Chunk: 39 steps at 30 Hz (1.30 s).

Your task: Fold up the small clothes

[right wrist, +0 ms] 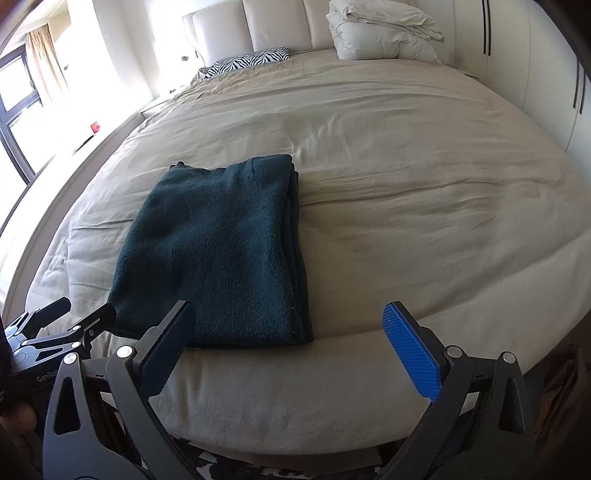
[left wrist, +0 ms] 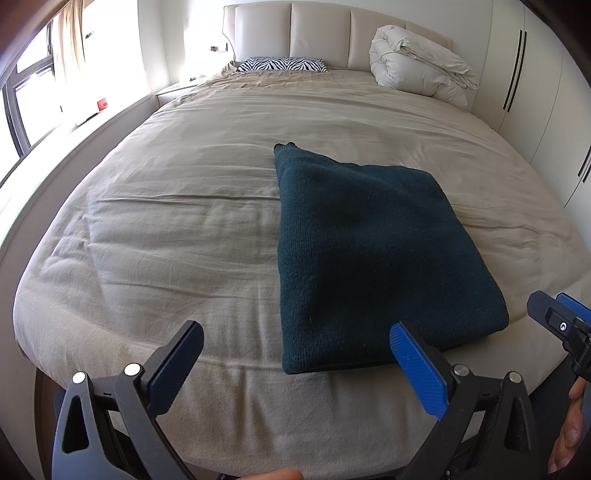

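Observation:
A dark teal knit garment [left wrist: 373, 254] lies folded into a flat rectangle on the beige bed [left wrist: 184, 221], near its foot edge. In the right wrist view the same garment [right wrist: 221, 254] shows stacked layers along its right side. My left gripper [left wrist: 297, 332] is open, held just short of the garment's near edge, with nothing between its fingers. My right gripper [right wrist: 290, 314] is open too, its left finger [right wrist: 170, 343] in front of the garment's near edge. Each gripper appears at the rim of the other's view: the right gripper [left wrist: 550, 314] and the left gripper [right wrist: 85, 314].
A zebra-print pillow [left wrist: 282, 65] and a bundled white duvet [left wrist: 417, 62] lie at the padded headboard [left wrist: 317, 33]. White wardrobe doors [left wrist: 535, 92] run along the right. A window with curtains [left wrist: 66, 48] and a ledge run along the left. A hand [left wrist: 572, 424] holds the right gripper.

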Each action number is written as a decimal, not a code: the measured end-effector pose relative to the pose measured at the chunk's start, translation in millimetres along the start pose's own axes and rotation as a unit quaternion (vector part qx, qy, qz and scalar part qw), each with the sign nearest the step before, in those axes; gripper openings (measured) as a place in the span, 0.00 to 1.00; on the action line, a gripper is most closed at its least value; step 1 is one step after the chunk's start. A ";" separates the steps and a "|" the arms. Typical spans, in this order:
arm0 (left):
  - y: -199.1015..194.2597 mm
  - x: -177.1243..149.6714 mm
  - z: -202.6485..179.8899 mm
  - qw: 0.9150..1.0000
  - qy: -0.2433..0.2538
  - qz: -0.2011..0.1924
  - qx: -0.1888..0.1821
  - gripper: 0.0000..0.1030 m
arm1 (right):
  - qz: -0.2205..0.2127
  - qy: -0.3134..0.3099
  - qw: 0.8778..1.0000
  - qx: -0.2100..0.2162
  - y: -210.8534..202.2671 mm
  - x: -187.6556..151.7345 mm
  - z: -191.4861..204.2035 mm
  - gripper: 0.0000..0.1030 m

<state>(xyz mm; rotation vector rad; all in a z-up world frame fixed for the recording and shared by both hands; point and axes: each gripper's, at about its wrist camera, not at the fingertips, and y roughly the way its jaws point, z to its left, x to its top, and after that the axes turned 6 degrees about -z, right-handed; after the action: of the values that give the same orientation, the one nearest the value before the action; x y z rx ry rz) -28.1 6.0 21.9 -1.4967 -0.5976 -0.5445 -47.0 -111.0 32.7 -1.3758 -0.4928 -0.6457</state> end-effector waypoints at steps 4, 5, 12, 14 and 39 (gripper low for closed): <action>-0.3 -0.1 -0.1 1.000 0.000 0.000 0.000 1.00 | 0.000 0.000 1.000 0.000 0.5 -0.4 0.1 1.00; 0.1 0.0 -0.1 1.000 0.000 0.000 0.000 1.00 | 0.000 0.001 1.000 0.000 0.9 -0.7 0.2 1.00; -0.2 -0.3 -0.4 1.000 0.000 0.000 0.000 1.00 | 0.001 0.001 1.000 -0.001 2.1 -1.8 0.8 1.00; 0.0 -0.1 -0.5 1.000 0.000 0.000 0.000 1.00 | 0.002 0.002 1.000 -0.001 2.3 -2.1 1.0 1.00; 0.3 -2.6 1.2 1.000 0.001 0.002 0.001 1.00 | 0.006 0.006 1.000 -0.001 5.9 -3.6 1.1 1.00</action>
<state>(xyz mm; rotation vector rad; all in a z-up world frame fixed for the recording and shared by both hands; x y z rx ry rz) -29.9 7.1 19.9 -1.4939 -0.5941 -0.5426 -45.6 -109.0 26.2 -1.3747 -0.4751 -0.6450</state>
